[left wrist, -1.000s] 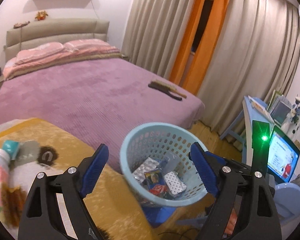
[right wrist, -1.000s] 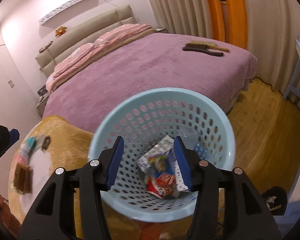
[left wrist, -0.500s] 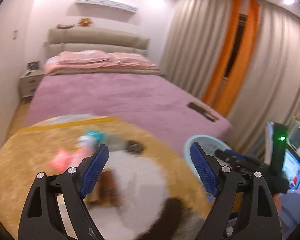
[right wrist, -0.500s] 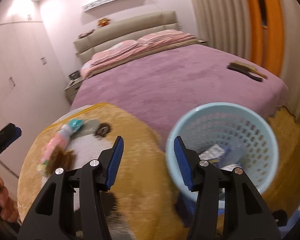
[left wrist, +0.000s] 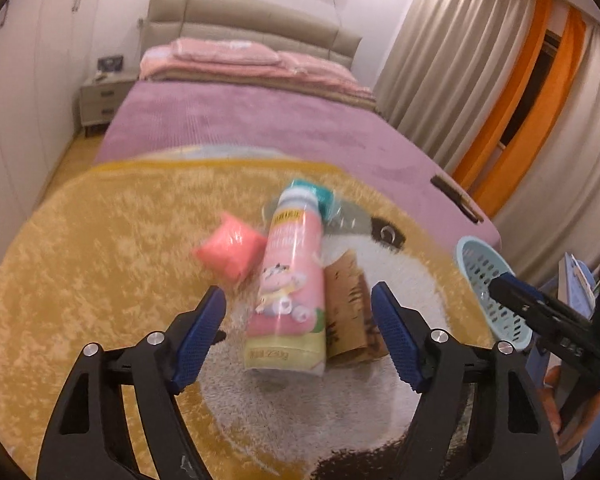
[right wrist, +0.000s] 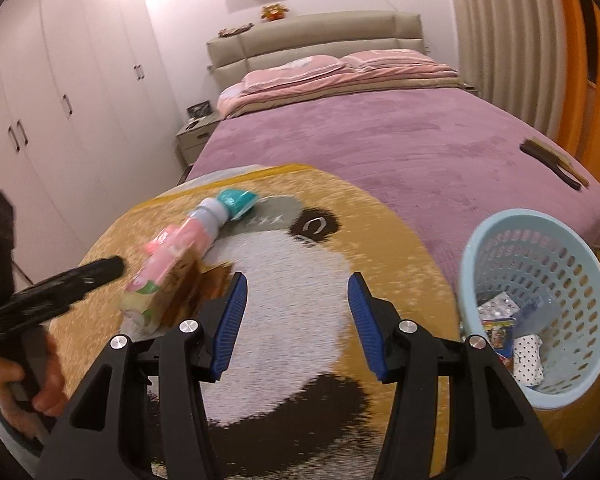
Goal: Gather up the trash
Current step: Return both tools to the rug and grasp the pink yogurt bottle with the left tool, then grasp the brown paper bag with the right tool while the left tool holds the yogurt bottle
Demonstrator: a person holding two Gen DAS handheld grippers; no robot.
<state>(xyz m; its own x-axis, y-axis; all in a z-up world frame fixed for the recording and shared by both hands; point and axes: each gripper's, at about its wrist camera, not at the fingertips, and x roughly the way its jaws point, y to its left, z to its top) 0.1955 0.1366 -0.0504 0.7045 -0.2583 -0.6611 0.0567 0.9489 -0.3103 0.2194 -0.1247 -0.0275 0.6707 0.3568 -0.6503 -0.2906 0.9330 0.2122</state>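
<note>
A pink drink bottle [left wrist: 290, 280] with a teal cap lies on the round yellow rug [left wrist: 100, 260], with a pink-red packet [left wrist: 230, 252] on its left and a brown paper piece [left wrist: 350, 312] on its right. My left gripper [left wrist: 298, 334] is open, just short of the bottle, jaws to either side. My right gripper [right wrist: 296, 324] is open and empty over the rug's white patch. The bottle [right wrist: 172, 256] lies to its left. The light blue basket [right wrist: 540, 292] holds several wrappers at the right.
A purple bed [right wrist: 380, 136] stands behind the rug with a brush [right wrist: 552, 162] on it. White wardrobes [right wrist: 60, 100] line the left wall, with a nightstand [left wrist: 100, 104] by the bed. Curtains [left wrist: 480, 80] hang at the right.
Both grippers have swung left, away from the basket, to the rug. The left gripper now faces the bottle close up. The basket has moved to the right edge of both views.
</note>
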